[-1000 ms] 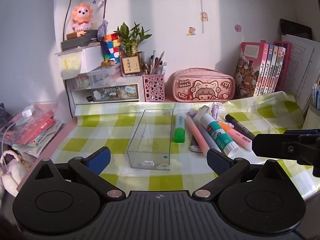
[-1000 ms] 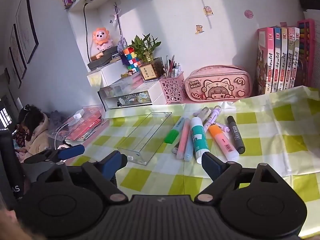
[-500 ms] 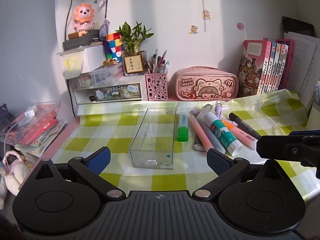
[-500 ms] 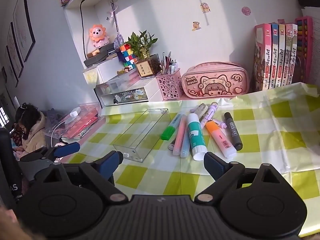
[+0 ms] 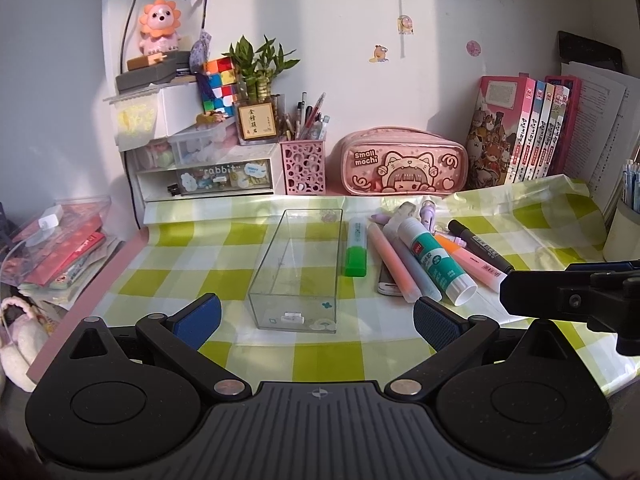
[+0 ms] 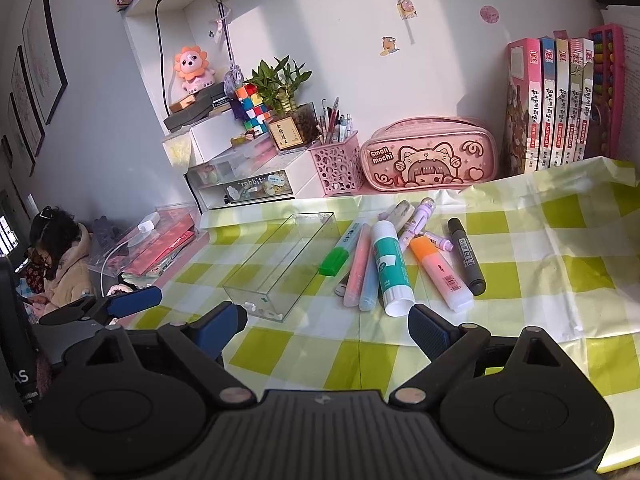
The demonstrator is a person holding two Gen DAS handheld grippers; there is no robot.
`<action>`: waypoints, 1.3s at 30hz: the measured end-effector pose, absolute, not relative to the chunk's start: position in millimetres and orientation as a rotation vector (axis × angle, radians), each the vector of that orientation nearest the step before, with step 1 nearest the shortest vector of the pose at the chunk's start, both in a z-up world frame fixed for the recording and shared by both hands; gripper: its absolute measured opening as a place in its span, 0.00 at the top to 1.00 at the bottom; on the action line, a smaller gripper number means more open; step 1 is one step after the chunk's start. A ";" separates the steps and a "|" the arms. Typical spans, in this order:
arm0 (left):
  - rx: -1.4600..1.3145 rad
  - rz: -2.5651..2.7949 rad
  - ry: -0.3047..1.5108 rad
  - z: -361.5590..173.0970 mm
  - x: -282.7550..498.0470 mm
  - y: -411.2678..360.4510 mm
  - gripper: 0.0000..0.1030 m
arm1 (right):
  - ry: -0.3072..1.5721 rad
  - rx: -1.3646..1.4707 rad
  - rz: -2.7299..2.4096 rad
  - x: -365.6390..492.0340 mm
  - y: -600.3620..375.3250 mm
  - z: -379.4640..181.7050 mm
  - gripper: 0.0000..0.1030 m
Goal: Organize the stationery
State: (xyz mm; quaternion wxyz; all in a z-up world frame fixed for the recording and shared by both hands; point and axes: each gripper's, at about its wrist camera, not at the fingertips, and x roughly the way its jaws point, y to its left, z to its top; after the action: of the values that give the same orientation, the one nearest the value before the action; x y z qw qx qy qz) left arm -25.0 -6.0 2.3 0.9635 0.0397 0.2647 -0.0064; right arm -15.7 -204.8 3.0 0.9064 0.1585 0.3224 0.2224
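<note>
Stationery lies in a loose heap on the checked cloth (image 5: 224, 276) that covers the desk, towards its right half and a little short of the back edge: a green-capped highlighter (image 5: 356, 246), a pink marker (image 5: 392, 262), a glue stick (image 5: 436, 258), an orange-capped highlighter (image 6: 440, 270) and a black marker (image 6: 466, 262), with a few small lilac pieces behind them. Just left of the heap, not touching it, stands a clear plastic box (image 5: 298, 272), long side running from the front of the desk to the back, and nothing is in it.

Both tools hang over the front edge, tilted down at the desk. The left gripper (image 5: 316, 316) has its jaws spread wide with only cloth and the box's near end between them. The right gripper (image 6: 326, 320) is just as wide and carries nothing; the white end of the glue stick sits a little ahead of its right finger (image 6: 430, 330).

To my eye no item has gone into the box yet, so the sorting is at its very start. The next move probably calls for the right gripper to reach forward to one pen at the edge of the heap, close across its barrel, and lift it clear. The pieces lie pressed together, so a neighbour could roll off.
</note>
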 end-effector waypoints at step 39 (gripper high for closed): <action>0.054 -0.060 0.570 -11.3 -11.8 -1.8 0.05 | 0.686 0.329 0.470 -5.5 -200.5 -8.1 0.21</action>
State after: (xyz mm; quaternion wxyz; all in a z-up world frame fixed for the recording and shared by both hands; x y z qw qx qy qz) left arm -11.8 -1.8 -11.3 0.9588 0.0266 0.2812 -0.0294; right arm -5.5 -200.6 -8.1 0.9017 0.1590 0.3317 0.2274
